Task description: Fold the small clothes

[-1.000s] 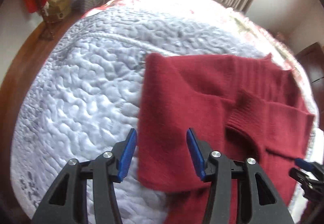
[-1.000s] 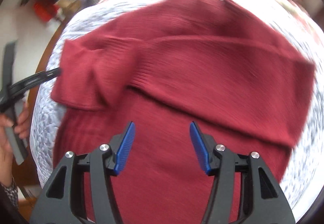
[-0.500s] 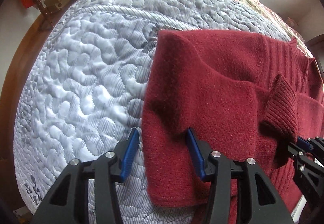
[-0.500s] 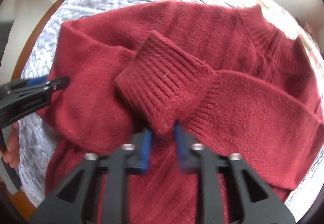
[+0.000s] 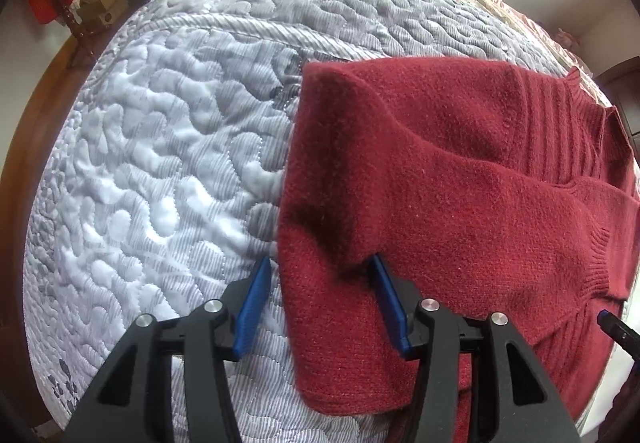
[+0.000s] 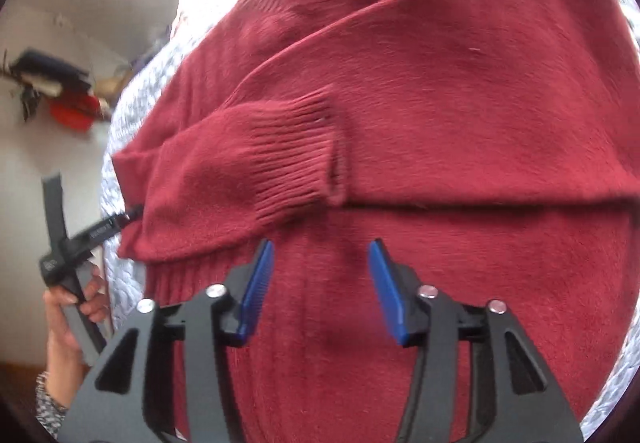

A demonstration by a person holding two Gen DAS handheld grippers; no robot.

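Your red sweater (image 5: pixel 460 179) lies on the grey quilted bedspread (image 5: pixel 160 163), both sleeves already crossed over the chest, the ribbed cuff (image 6: pixel 292 163) of 1 sleeve resting near the middle of the body.

Your left gripper (image 5: pixel 320 303) has its blue pads spread wide and straddles the folded side edge of the sweater, with the right-hand pad tucked under a wrinkle of the knit. Nothing is pinched yet. Your right gripper (image 6: pixel 320 291) hangs above the lower body of the sweater, pads equally wide apart and empty.

The next step looks like the bottom-to-top fold. To do it well, slide each lower pad under the whole stack of layers at the hem, not just the top knit, then close firmly. Take matching points on both sides so the fold line runs straight across. Lift only enough to clear the bedspread, and carry the hem toward the collar (image 5: pixel 592 91) slowly so the loose cuff does not slide off the chest. The wool looks soft and thick, so it should drape rather than crease sharply; press it flat afterwards.

Compared with 0.5 s ago, your right gripper has let go of the cuff it was squeezing and has pulled back, pads now open; the cuff lies flat instead of standing up. Your left gripper has barely shifted along the same edge.
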